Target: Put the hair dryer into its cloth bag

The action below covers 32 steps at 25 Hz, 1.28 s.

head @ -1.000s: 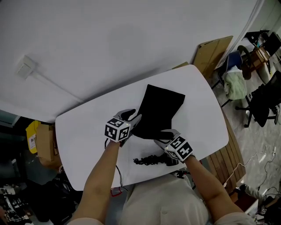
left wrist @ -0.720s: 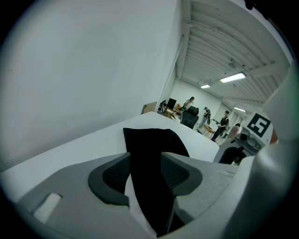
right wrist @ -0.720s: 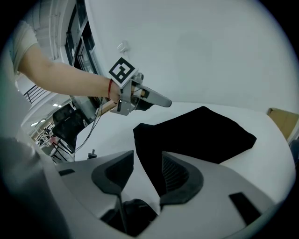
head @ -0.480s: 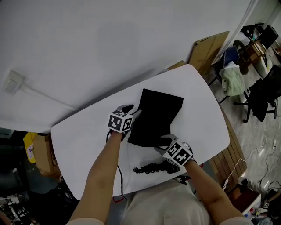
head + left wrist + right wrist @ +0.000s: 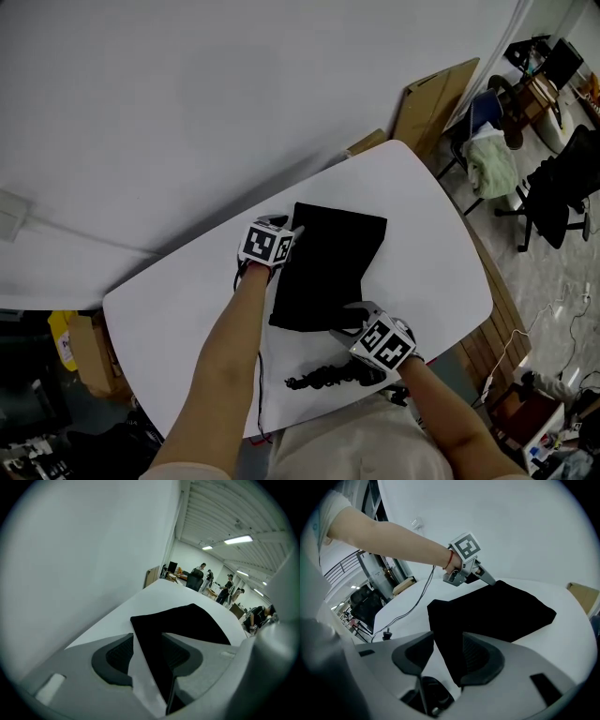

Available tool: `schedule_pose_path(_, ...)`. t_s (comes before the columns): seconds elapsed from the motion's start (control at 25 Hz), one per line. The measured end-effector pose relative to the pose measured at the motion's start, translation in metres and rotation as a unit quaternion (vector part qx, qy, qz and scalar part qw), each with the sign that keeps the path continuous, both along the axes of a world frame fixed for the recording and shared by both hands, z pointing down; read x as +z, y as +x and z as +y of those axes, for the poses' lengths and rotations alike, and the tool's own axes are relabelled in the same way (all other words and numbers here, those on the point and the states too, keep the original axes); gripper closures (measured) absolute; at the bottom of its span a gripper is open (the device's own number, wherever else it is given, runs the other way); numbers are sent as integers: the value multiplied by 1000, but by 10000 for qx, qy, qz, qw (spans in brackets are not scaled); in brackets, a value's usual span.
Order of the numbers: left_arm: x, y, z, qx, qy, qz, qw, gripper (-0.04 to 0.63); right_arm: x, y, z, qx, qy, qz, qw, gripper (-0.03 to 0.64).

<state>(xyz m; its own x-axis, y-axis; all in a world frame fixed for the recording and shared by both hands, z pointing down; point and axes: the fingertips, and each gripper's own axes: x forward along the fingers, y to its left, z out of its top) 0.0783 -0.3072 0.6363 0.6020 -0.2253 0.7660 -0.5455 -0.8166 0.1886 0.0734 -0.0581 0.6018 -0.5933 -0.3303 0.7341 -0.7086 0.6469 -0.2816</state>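
Note:
The black cloth bag [image 5: 326, 265] lies flat on the white table [image 5: 178, 295]. My left gripper [image 5: 287, 227] is at the bag's far left corner. Its jaws have just been opening and stand open, with the bag's edge [image 5: 154, 644] showing in the gap between them. My right gripper [image 5: 345, 319] is at the bag's near edge. It too has just opened a little, and the bag's near corner [image 5: 445, 634] shows between its pads, untouched. The black hair dryer [image 5: 328, 373] with its coiled cord lies by the table's near edge, under the right gripper, and it shows as the dryer [image 5: 430, 698] below the jaws.
A thin cable [image 5: 410, 604] trails from the left arm across the table's left part. Cardboard sheets [image 5: 436, 89] lean against the wall beyond the far right corner. A chair with a green cloth [image 5: 494, 169] and a black office chair [image 5: 562, 183] stand to the right.
My left gripper has travelled along the bag's left edge from its near corner to its far corner and sunk toward the table. The right gripper has stayed at the near edge.

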Motion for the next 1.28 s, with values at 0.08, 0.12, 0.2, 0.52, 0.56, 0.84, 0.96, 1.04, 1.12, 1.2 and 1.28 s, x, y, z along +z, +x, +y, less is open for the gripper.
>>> schedule_pose_path(0.08, 5, 7, -2, 41, -96, -53, 9999, 411, 0, 0, 0, 37, -13, -16, 10000, 422)
schedule_pose_path(0.12, 8, 9, -1, 59, -140, -126, 9998, 422, -1, 0, 0, 53, -26, -27, 10000, 422)
schedule_pose_path(0.2, 15, 8, -1, 27, -180, -283, 9994, 446, -1, 0, 2, 69, -46, -25, 10000, 422)
schedule_pose_path(0.52, 11, -30, 3, -401, -84, -538, 9977, 563, -4, 4, -4, 167, 88, 57, 9998, 422)
schedule_pose_path(0.56, 10, -44, 4, -555, -100, -526, 9970, 563, -6, 3, -5, 150, 100, 71, 9998, 422)
schedule_pose_path(0.84, -15, -190, 33, -2398, -135, -81, 9707, 563, -19, -23, -12, -206, 261, 86, 9994, 422)
schedule_pose_path(0.96, -22, -256, 70, -3222, -74, -9, 9466, 563, -21, -38, -12, -471, 311, 134, 9983, 422)
schedule_pose_path(1.04, -26, -291, 102, -3700, -45, 45, 9290, 563, -23, -52, -13, -685, 365, 176, 9968, 422)
schedule_pose_path(1.12, -29, -319, 138, -4113, -33, 59, 9115, 563, -25, -68, -14, -905, 414, 208, 9948, 422)
schedule_pose_path(1.2, -31, -337, 175, -4420, -25, 55, 8970, 563, -26, -84, -13, -1108, 448, 231, 9926, 422)
schedule_pose_path(1.28, -32, -349, 209, -4687, -50, 78, 8833, 563, -27, -99, -13, -1286, 481, 252, 9902, 422)
